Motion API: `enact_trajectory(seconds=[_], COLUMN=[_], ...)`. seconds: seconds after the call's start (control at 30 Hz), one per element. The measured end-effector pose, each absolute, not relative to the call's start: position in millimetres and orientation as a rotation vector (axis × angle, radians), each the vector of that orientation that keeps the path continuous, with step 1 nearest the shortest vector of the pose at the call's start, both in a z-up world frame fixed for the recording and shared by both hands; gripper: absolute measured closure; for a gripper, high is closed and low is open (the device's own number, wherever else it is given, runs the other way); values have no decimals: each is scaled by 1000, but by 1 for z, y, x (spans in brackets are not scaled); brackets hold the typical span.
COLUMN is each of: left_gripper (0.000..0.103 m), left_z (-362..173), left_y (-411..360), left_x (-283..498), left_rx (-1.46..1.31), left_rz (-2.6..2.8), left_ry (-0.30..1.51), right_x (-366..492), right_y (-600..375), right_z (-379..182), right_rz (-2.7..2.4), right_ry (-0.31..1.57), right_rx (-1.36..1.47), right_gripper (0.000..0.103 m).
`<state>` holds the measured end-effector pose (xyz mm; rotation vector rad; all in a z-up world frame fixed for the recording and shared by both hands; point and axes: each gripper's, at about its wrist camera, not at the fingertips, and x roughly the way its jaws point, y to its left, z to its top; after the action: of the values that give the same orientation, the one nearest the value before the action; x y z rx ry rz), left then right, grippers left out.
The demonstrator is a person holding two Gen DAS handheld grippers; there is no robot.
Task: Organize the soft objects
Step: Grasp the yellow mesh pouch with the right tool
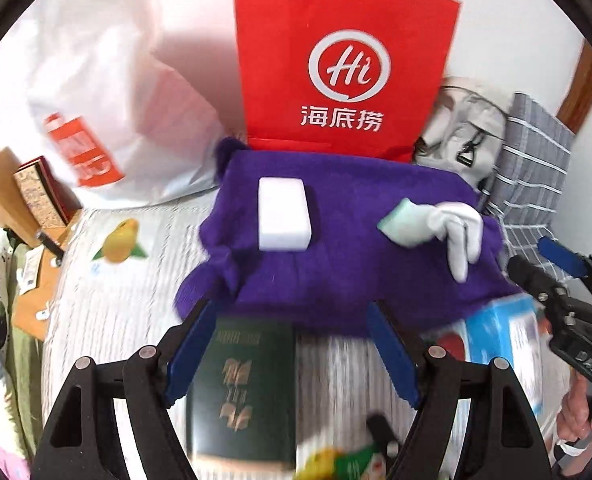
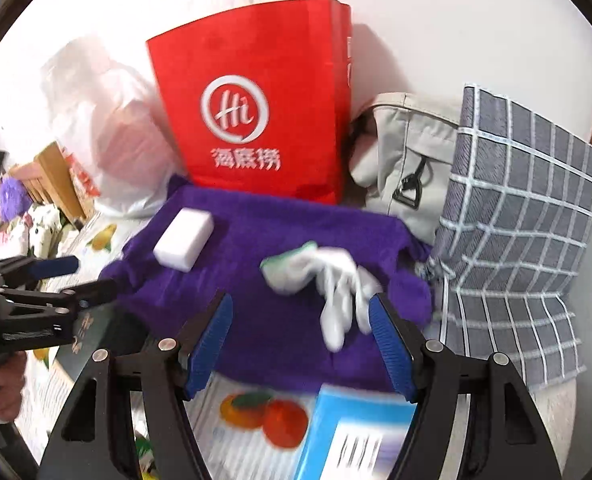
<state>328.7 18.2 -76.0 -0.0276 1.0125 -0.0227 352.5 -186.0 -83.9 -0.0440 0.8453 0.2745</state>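
A fluffy purple cloth [image 1: 348, 240] lies spread over the striped, fruit-printed sheet [image 1: 128, 292], at the centre of both wrist views. On it rest a white rectangular sponge block [image 1: 283, 213] toward ten o'clock and a white fabric glove [image 2: 338, 284] with a pale green sponge pad [image 1: 402, 222] touching its cuff, toward two o'clock. The left gripper [image 1: 292, 354] has its blue-padded jaws spread wide, holding nothing; a dark green hardcover book [image 1: 244, 392] lies beneath it at six o'clock. The right gripper [image 2: 300, 344] is likewise spread apart and unloaded, its right finger just beside the glove's fingertips. A light blue box [image 2: 352, 436] lies below it at six o'clock. Behind the cloth at twelve o'clock stands a red paper bag [image 2: 252, 112], flanked by a white plastic bag [image 1: 108, 100], a grey canvas bag [image 2: 412, 160] and a grey checked cloth [image 2: 512, 236].
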Motion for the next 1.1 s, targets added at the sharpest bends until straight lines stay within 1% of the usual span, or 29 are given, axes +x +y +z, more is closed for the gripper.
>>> enact_trajectory(seconds=[0.13, 0.3, 0.6, 0.7, 0.83, 0.97, 1.1], left_gripper=[26, 26, 26, 26, 26, 26, 26], left_z=[-60, -63, -91, -103, -115, -121, -126], left_y=[28, 40, 55, 62, 70, 79, 89], left_x=[281, 230, 171, 160, 154, 148, 147], left_rx=[-52, -82, -82, -118, -146, -152, -166], left_rz=[-52, -22, 49, 47, 54, 62, 52], left_ry=[982, 964, 974, 1003, 1032, 1028, 1036], right_x=[312, 258, 182, 159, 144, 143, 154], right_y=[-183, -185, -178, -160, -134, -112, -104], right_z=[-87, -96, -121, -128, -137, -152, -165], right_rz=[299, 298, 336, 373, 431, 382, 361], right_ry=[875, 891, 918, 930, 942, 960, 1000], right_rx=[-19, -7, 19, 0, -33, -129, -125], right_gripper=[33, 33, 33, 31, 23, 22, 22])
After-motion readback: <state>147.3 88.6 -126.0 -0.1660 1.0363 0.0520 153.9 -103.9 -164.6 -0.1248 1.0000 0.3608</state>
